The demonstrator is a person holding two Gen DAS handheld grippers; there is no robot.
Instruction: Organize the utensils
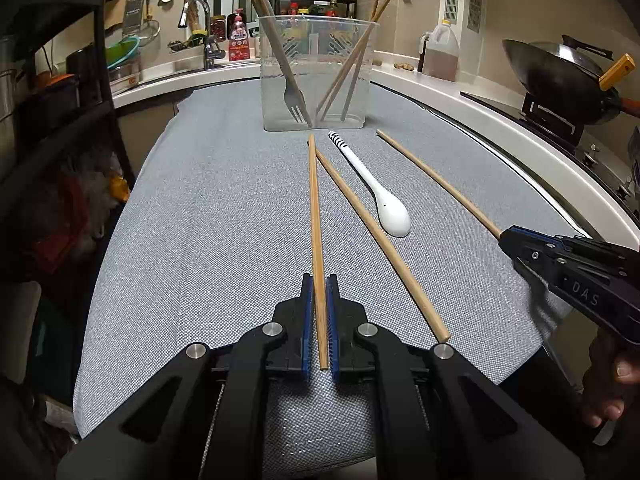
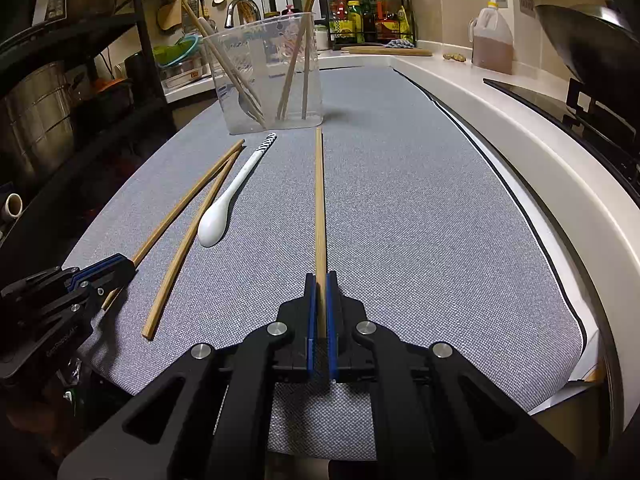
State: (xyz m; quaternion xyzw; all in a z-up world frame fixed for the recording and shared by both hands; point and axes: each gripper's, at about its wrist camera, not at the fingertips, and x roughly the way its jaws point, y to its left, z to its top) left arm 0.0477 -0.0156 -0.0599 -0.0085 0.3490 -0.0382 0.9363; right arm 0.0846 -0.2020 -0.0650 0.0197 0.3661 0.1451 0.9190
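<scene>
A clear plastic holder stands at the far end of the grey mat, with a fork and several chopsticks in it; it also shows in the right wrist view. My left gripper is shut on a wooden chopstick lying on the mat. A second chopstick and a white spoon lie just to its right. My right gripper is shut on another chopstick at the mat's right side. That gripper also shows in the left wrist view.
A white counter edge curves along the right with a wok, a stove and an oil jug. A sink, tap and black shelving stand at the left. A spice rack stands behind the holder.
</scene>
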